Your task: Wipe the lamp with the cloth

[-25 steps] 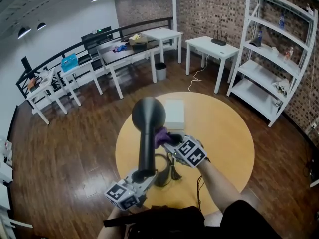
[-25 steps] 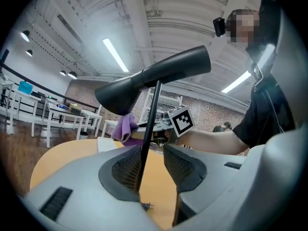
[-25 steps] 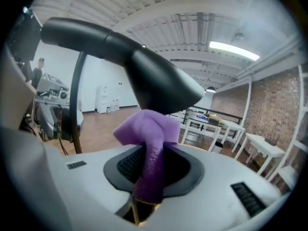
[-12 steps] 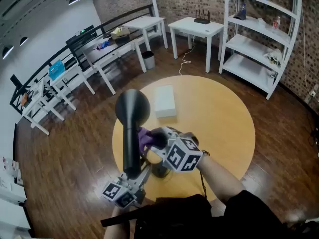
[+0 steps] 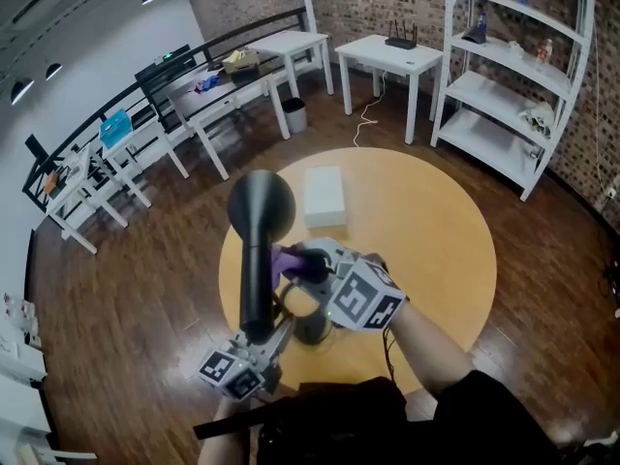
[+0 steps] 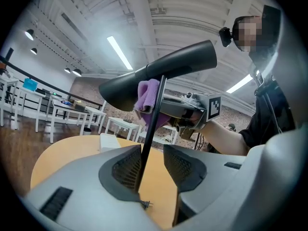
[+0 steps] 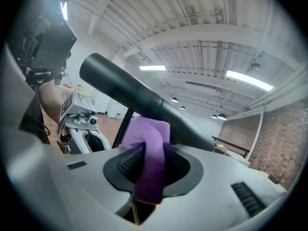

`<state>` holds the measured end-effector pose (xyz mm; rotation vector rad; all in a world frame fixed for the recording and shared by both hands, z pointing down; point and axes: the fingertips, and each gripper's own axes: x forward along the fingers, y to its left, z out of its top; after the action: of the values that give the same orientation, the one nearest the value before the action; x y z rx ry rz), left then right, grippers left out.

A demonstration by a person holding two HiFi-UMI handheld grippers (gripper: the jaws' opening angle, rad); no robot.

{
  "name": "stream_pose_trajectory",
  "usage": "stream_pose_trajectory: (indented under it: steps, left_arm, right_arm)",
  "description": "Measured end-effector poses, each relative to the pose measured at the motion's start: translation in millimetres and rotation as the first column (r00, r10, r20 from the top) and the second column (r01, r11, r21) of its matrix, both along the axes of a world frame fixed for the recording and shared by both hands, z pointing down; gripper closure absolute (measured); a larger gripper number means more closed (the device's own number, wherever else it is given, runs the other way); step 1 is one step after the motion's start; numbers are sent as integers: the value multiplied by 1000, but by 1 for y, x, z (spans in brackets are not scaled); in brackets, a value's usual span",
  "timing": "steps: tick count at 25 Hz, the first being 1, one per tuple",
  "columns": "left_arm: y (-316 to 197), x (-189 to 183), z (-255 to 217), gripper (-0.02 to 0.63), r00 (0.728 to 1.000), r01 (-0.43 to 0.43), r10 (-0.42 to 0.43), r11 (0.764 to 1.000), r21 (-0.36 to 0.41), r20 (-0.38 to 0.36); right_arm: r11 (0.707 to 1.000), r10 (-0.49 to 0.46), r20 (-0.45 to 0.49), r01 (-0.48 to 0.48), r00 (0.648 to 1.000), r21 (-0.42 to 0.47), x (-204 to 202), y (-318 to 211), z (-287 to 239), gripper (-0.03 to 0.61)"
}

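1. The right gripper (image 5: 308,264) has risen over the last second. Its marker cube now looms larger in the head view, and its jaws are clamped on the folded purple cloth (image 7: 153,162).
2. The cloth has travelled with it and now presses against the right side of the long, cone-shaped matte black lamp shade (image 5: 258,260), about midway along. The right gripper view shows the cloth tucked under the shade (image 7: 130,93).
3. The left gripper (image 5: 263,345) has stayed put at the near end of the lamp. Its jaws stand partly apart, with the lamp's thin black stem (image 6: 151,129) running between them. The stem leans on the left-hand pad and sits clear of the other, so this is a brace, not a clamp.
4. The lamp stands at the near left of the round yellow wooden table (image 5: 436,231), and a flat white box (image 5: 325,197) lies beyond it.
5. Judging from this, a wiping stroke along the shade is under way. The wide far end of the shade probably remains to be covered.
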<state>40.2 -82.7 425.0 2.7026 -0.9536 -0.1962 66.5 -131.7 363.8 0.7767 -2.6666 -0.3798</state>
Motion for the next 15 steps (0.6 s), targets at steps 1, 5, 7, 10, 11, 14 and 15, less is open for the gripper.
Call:
stream_pose_trajectory:
  steps: [1,5,7,10,11,14,15]
  left_arm:
    - [0,-1,1,474,1000,3,-3,1000,1,-3]
    - [-1,-1,7,474,1000,9,-8,1000,5,-11]
    - [-3,1,6,474,1000,14,-13,1000,12,-13]
    - [-3,3,6,474,1000,10,-10,1000,15,-19]
    - [-3,2,6,474,1000,8,-8,1000,16,-22]
    - [-2,-1,6,474,1000,2,-2,1000,18,-31]
    - [-2,-1,5,474,999,1,0,1000,17,-32]
  right_arm:
    - [1000,10,4,-10,1000,3,4,0,0,485]
    - [998,47,11,-47,999,38,17,1,-4,485]
    - [996,72,46,-74,996,46,27,-3,-10,485]
    - [991,133,191,-134,973,-7,45,-10,-27,484]
    - [990,144,251,-138,957,-39,50,-11,-33,484]
    - [988,116,398,-65,910,-141,52,-5,-42,483]
    - [984,118,411,-51,904,-171,51,-4,-38,483]
